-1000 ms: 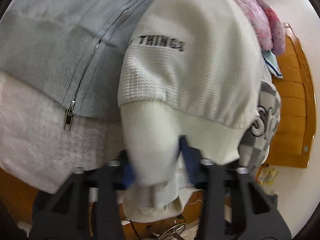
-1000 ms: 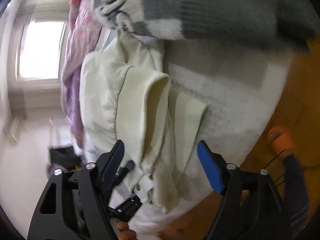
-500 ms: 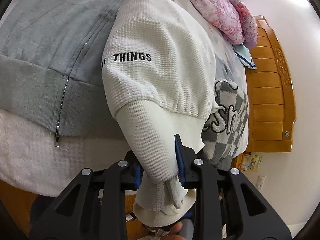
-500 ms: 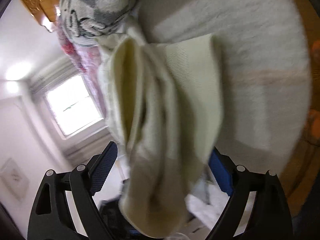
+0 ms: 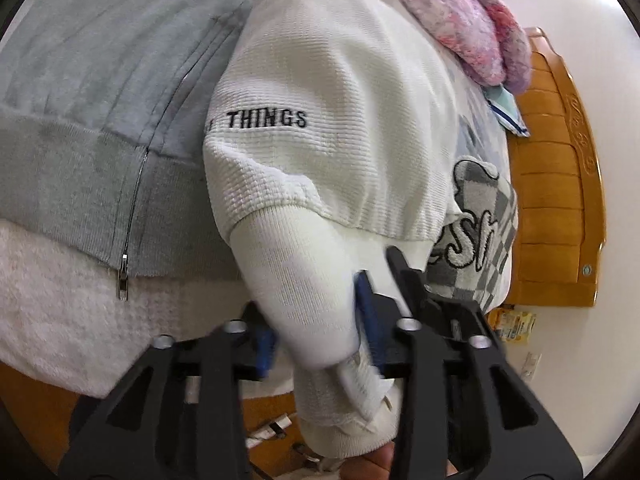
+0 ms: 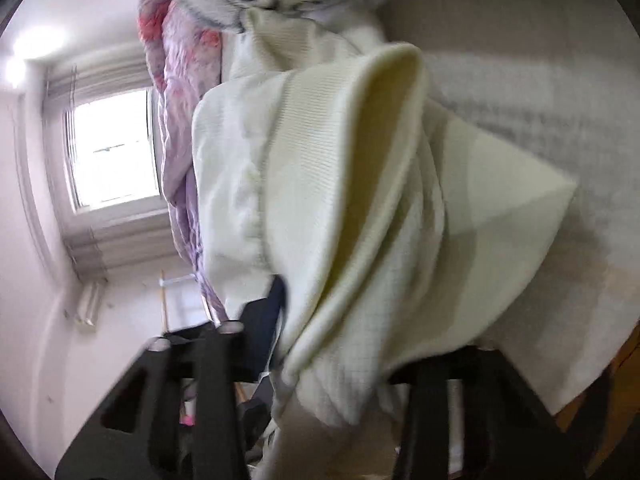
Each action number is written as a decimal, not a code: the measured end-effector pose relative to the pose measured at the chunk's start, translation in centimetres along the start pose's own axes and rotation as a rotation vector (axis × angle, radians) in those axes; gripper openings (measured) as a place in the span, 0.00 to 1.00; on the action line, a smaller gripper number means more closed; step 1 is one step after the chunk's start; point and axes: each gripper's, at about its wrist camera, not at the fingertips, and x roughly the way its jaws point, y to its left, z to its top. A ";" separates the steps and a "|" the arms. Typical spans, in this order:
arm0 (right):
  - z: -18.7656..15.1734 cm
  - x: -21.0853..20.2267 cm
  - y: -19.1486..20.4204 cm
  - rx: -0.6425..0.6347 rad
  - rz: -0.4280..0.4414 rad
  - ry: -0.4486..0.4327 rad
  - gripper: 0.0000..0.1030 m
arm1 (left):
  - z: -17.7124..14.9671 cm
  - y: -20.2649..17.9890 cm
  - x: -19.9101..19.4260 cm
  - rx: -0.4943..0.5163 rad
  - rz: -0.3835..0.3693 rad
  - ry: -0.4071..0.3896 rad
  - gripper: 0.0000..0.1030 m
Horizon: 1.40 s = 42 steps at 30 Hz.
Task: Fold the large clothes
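Observation:
A white waffle-knit sweater (image 5: 340,92) with black "THINGS" lettering lies on the bed. My left gripper (image 5: 316,320) is shut on its ribbed hem band (image 5: 304,272). In the right wrist view the same cream sweater (image 6: 320,208) hangs bunched. My right gripper (image 6: 340,320) is closed around its folded ribbed hem (image 6: 384,160); the right finger is hidden by cloth.
A grey zip hoodie (image 5: 100,92) lies to the left on a white fleece blanket (image 5: 52,304). A grey checked sweater (image 5: 480,236) and a pink fluffy garment (image 5: 476,28) lie to the right. A wooden bed board (image 5: 556,200) stands beyond. A window (image 6: 116,152) is at the left.
My right gripper has closed in on the hem, which was loose between wide-open jaws. The left gripper stays clamped on the hem and has shifted slightly right.

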 end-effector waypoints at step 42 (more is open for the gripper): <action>7.6 -16.4 22.9 -0.514 0.335 -0.078 0.20 | 7.3 -23.1 -11.1 0.286 -0.277 -0.564 0.27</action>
